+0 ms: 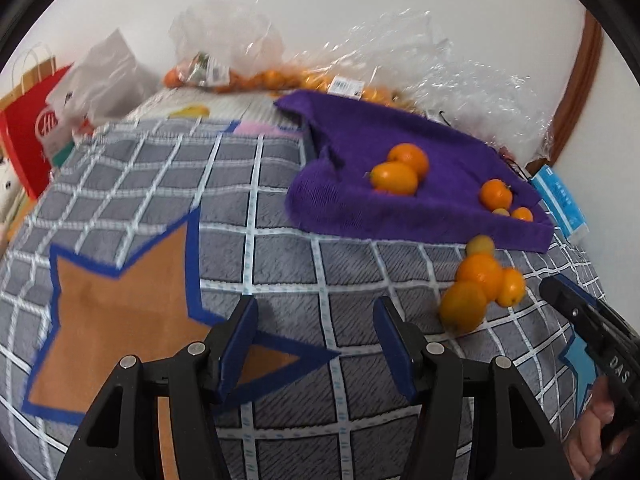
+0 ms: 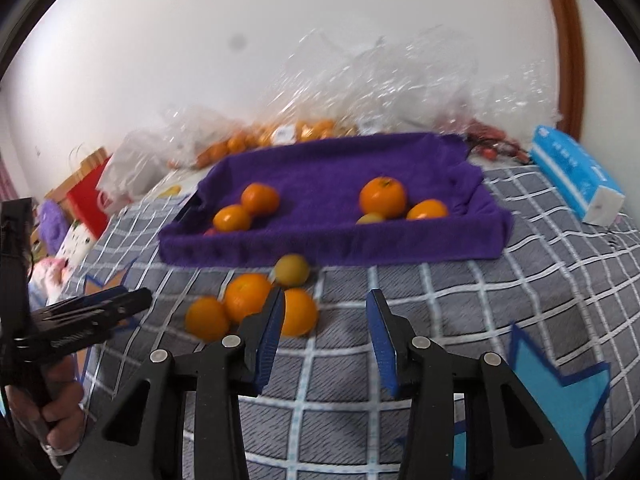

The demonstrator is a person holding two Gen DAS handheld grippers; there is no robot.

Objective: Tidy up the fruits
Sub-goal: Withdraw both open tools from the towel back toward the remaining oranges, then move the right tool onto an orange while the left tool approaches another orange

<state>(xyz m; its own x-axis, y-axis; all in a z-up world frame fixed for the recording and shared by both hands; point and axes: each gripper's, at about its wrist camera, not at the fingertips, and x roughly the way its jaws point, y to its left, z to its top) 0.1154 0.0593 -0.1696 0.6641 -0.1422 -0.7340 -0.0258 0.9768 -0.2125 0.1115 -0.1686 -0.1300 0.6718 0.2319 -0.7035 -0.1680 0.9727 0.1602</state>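
A purple cloth-lined tray (image 2: 320, 240) (image 1: 400, 216) sits on a grey checked blanket (image 2: 520, 280) and holds several oranges (image 2: 382, 197) (image 1: 396, 177). Loose oranges (image 2: 248, 296) (image 1: 478, 272) and one small yellowish fruit (image 2: 292, 270) (image 1: 481, 245) lie on the blanket in front of the tray. My right gripper (image 2: 325, 334) is open and empty, just right of the loose oranges. My left gripper (image 1: 316, 340) is open and empty, left of them. Each gripper shows at the edge of the other view (image 1: 580, 312) (image 2: 100, 308).
Clear plastic bags (image 2: 380, 80) with more oranges lie behind the tray by the wall. A blue tissue pack (image 2: 576, 176) lies at the right. A red paper bag (image 1: 28, 128) and white plastic bags (image 1: 108, 76) stand at the left.
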